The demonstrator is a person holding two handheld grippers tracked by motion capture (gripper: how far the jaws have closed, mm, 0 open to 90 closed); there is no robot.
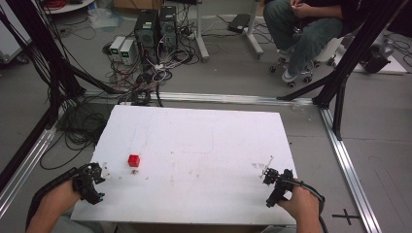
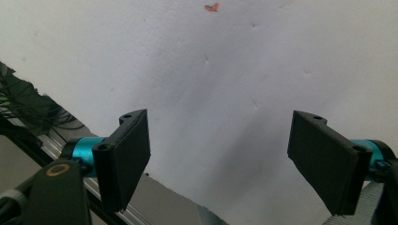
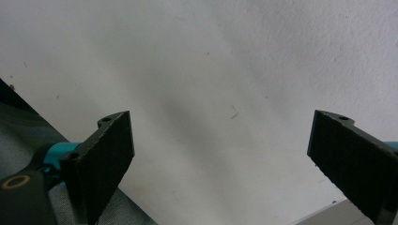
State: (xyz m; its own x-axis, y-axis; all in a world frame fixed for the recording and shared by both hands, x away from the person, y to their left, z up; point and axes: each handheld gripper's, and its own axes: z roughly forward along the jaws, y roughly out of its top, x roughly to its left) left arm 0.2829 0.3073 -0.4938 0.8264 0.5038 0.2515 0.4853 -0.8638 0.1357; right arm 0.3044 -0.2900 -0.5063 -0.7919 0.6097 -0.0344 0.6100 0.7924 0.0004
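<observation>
One big white table (image 1: 204,145) is seen from the high view, with a gripper held at each near corner. Both the left gripper (image 2: 218,159) and the right gripper (image 3: 220,164) are spread wide, with nothing held between the jaws. Near the left gripper, well apart from the right, a small red cube (image 1: 134,160) is sat on the table.

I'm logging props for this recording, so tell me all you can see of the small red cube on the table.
The small red cube is a solid, uniformly red block with crisp edges; its material cannot be told. It sits flat on the white rectangular table board, in the near left part, casting a small shadow. Nothing else touches it. The left hand-held gripper lies nearest, apart from it, jaws open.
</observation>
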